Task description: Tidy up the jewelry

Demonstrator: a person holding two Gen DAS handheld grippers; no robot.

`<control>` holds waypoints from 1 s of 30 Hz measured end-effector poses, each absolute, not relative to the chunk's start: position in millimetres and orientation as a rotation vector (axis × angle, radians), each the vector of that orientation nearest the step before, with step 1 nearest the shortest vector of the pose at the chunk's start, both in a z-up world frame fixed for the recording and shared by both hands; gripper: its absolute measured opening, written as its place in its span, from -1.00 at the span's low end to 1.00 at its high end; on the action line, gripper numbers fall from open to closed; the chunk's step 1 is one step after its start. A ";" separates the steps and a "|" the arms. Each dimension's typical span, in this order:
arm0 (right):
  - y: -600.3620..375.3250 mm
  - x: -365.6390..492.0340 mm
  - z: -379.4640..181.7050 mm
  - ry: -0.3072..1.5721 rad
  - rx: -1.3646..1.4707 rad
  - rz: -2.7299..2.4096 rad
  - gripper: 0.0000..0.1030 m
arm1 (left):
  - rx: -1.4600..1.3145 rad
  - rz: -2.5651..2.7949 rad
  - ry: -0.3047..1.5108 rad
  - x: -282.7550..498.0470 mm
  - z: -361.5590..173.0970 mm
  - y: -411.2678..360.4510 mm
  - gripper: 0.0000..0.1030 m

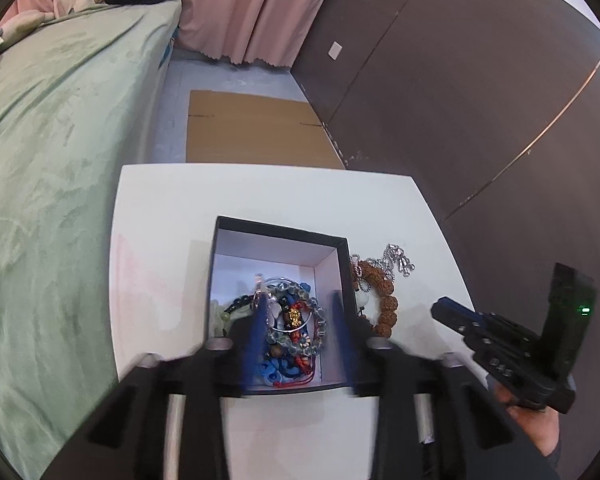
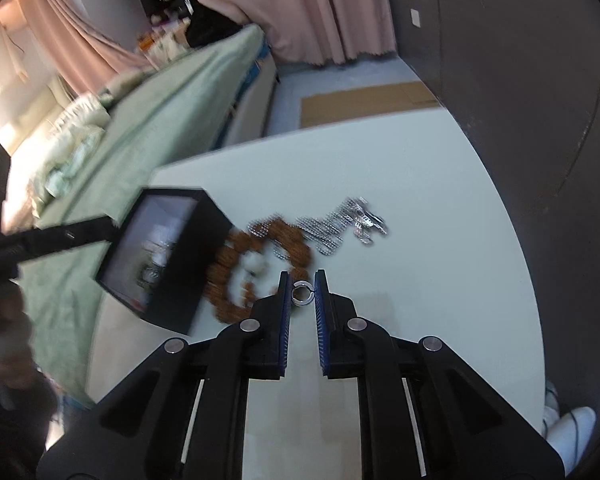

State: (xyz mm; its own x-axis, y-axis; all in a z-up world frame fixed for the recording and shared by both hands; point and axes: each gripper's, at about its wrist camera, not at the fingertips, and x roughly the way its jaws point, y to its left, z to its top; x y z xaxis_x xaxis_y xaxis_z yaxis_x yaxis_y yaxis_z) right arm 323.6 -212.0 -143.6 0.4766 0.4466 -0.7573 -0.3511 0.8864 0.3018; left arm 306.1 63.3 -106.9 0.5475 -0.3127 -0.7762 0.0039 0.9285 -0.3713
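Note:
A black box (image 1: 280,227) with a white inside stands on the white table (image 1: 260,192). It holds a heap of bead bracelets (image 1: 296,320) and cords. My left gripper (image 1: 300,312) hovers open over that heap, with nothing pinched between its blue pads. Right of the box lie a brown bead bracelet (image 1: 385,300) and a silver chain (image 1: 396,260). In the right wrist view my right gripper (image 2: 303,282) is shut on a small silver ring (image 2: 303,294), held above the table near the brown bracelet (image 2: 260,248) and chain (image 2: 340,224). The box (image 2: 204,240) is to its left.
A bed with a green cover (image 1: 52,160) runs along the table's left side. Flat cardboard (image 1: 252,128) lies on the floor beyond the table. A dark wall (image 1: 480,100) closes the right side, with pink curtains (image 1: 252,8) at the back. A white shoe (image 2: 572,428) shows below the table edge.

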 end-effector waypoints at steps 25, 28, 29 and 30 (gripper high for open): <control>-126.7 302.6 -108.2 0.841 0.178 0.674 -0.76 | -0.352 -0.107 0.894 268.2 -96.4 118.2 0.83; -117.4 303.5 -109.8 0.852 0.171 0.688 -0.75 | -0.342 -0.100 0.892 264.7 -93.3 118.0 0.83; -114.4 303.6 -111.0 0.867 0.155 0.678 -0.74 | -0.337 -0.099 0.892 263.9 -92.3 117.7 0.83; -114.0 303.8 -112.6 0.883 0.142 0.656 -0.68 | -0.330 -0.097 0.893 263.0 -90.6 116.7 0.83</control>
State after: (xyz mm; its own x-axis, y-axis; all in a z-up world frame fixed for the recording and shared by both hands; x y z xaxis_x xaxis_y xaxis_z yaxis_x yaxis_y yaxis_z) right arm 303.8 -114.0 -112.6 0.4545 0.5861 -0.6707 -0.4733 0.7968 0.3756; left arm 263.0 116.7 -90.6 0.6266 -0.2195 -0.7478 -0.0537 0.9451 -0.3224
